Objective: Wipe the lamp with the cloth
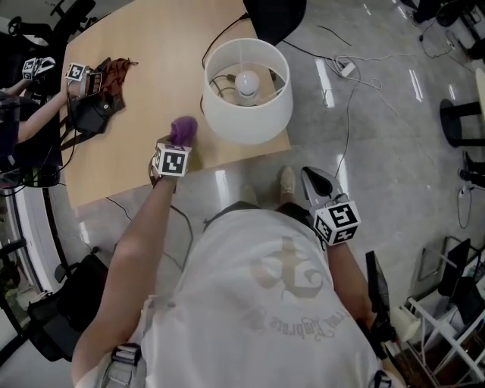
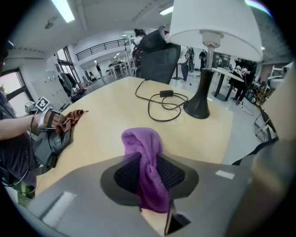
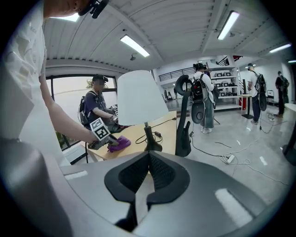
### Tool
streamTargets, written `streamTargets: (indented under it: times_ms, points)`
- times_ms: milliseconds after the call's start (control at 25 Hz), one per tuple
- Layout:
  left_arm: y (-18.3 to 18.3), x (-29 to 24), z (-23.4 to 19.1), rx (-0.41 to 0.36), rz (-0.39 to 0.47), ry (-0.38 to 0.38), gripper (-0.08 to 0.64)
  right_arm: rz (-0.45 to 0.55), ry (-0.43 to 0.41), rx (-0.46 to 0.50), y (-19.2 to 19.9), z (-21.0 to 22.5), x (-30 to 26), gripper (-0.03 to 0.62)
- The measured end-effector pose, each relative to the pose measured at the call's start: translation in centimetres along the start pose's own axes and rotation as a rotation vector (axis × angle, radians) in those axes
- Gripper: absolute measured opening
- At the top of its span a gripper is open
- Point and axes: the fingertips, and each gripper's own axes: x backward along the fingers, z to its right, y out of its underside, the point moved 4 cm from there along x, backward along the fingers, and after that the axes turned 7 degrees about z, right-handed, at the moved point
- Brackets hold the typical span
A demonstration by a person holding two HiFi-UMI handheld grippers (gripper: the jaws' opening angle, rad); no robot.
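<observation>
A white-shaded lamp [image 1: 246,95] with a black base [image 2: 201,104] stands on the tan table [image 1: 151,45] near its right edge. My left gripper [image 1: 180,142] is over the table's near edge, just left of the shade, shut on a purple cloth [image 1: 183,129]. In the left gripper view the cloth [image 2: 145,152] bunches above the pads and hangs down between them. My right gripper [image 1: 314,182] is off the table, over the floor, shut with nothing between its pads [image 3: 162,171]. From there the lamp [image 3: 138,97] and cloth [image 3: 119,143] show ahead to the left.
Another person at the table's left end holds grippers [image 1: 79,74] over a brown cloth [image 1: 114,72] and a black bag [image 1: 91,117]. The lamp's black cable [image 2: 162,104] loops across the tabletop. A black chair [image 1: 273,15] stands at the far end. Cables [image 1: 345,68] lie on the floor.
</observation>
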Motion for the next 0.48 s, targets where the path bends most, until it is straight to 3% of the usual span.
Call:
streamTargets:
  times_ms: [200, 480]
  points:
    - [-1.0, 4.1, 1.5, 0.043, 0.138, 0.061, 0.101, -0.007, -0.023, 0.018, -0.4, -0.8, -0.6, 0.014]
    - [-5.5, 11.6, 4.0, 0.121, 0.434, 0.113, 0.101, -0.019, -0.045, 0.038, -0.4, -0.8, -0.9, 0.014]
